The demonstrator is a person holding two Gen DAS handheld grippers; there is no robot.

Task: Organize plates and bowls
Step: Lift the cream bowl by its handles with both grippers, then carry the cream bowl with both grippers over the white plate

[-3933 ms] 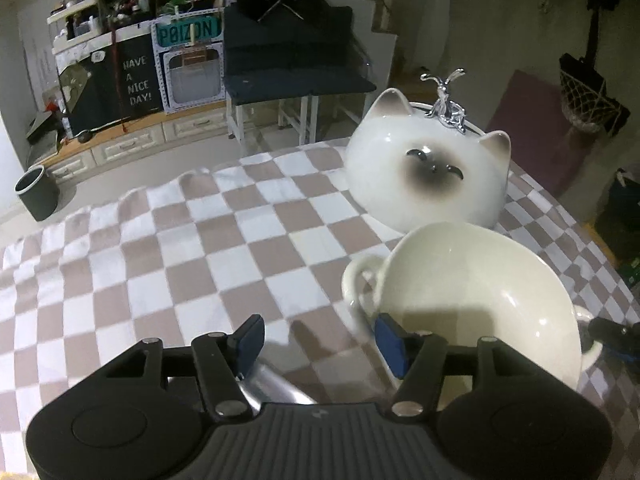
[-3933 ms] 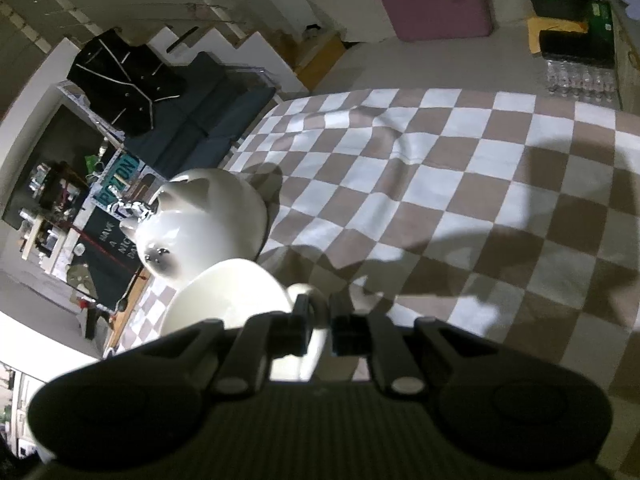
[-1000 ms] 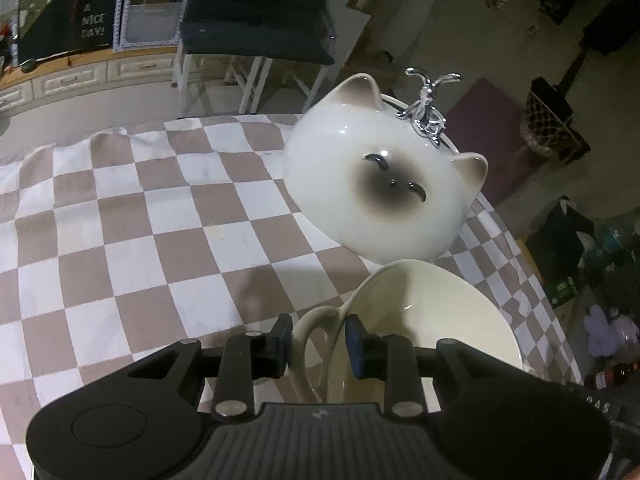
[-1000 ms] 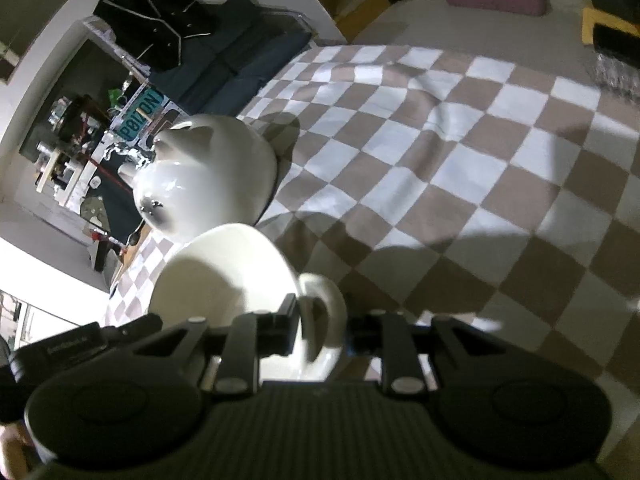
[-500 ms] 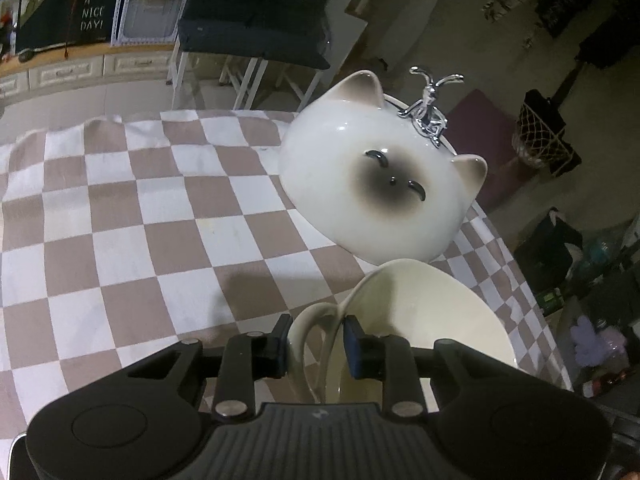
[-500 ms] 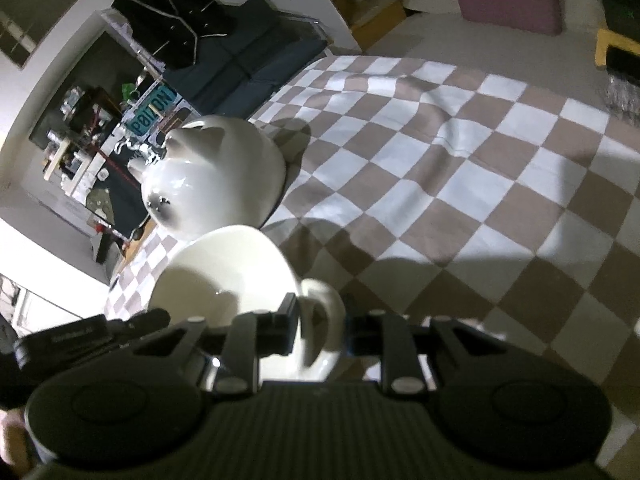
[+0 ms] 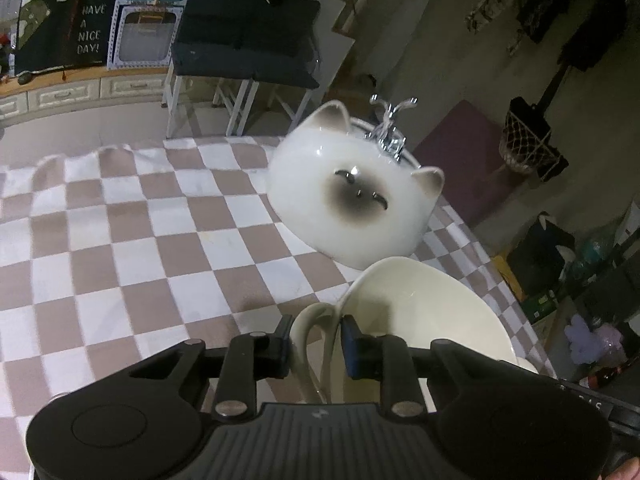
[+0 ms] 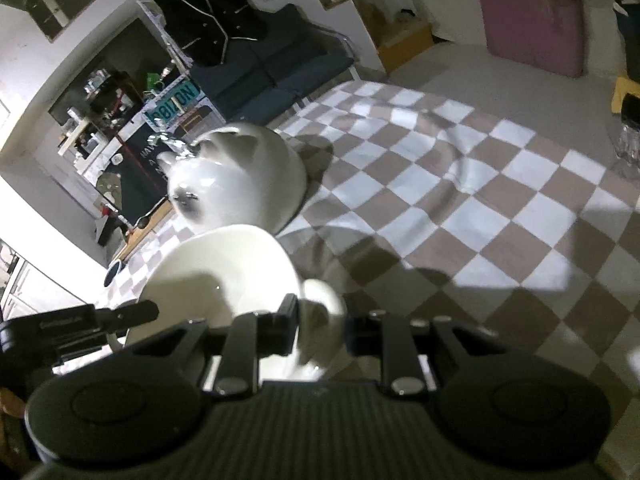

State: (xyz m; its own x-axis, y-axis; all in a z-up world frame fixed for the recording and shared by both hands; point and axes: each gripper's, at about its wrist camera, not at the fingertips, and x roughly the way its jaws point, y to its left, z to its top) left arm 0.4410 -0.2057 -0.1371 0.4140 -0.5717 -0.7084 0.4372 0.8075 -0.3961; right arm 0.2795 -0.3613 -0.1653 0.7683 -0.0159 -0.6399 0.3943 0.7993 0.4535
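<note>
A cream bowl (image 7: 420, 312) with two loop handles hangs between my grippers, just above the checked tablecloth (image 7: 140, 240). My left gripper (image 7: 316, 334) is shut on its left handle (image 7: 310, 320), the jaws still closing tighter. My right gripper (image 8: 320, 320) is shut on the opposite handle (image 8: 324, 300) of the cream bowl (image 8: 224, 268). Just beyond stands a white cat-face bowl (image 7: 352, 208), tilted on its edge, face toward me. The cat-face bowl (image 8: 240, 176) nearly touches the cream bowl's far rim. The left gripper's body (image 8: 80, 320) shows in the right wrist view.
A silver ornament (image 7: 388, 128) sticks up behind the cat-face bowl. The tablecloth (image 8: 480, 208) runs wide to the left and to the right of the bowls. The table edge (image 7: 500, 272) is close beside the cream bowl. A dark-cushioned chair (image 7: 244, 52) stands past the far edge.
Both grippers have risen a little with the cream bowl held between them. The right gripper has rolled somewhat, and the table looks slightly farther below.
</note>
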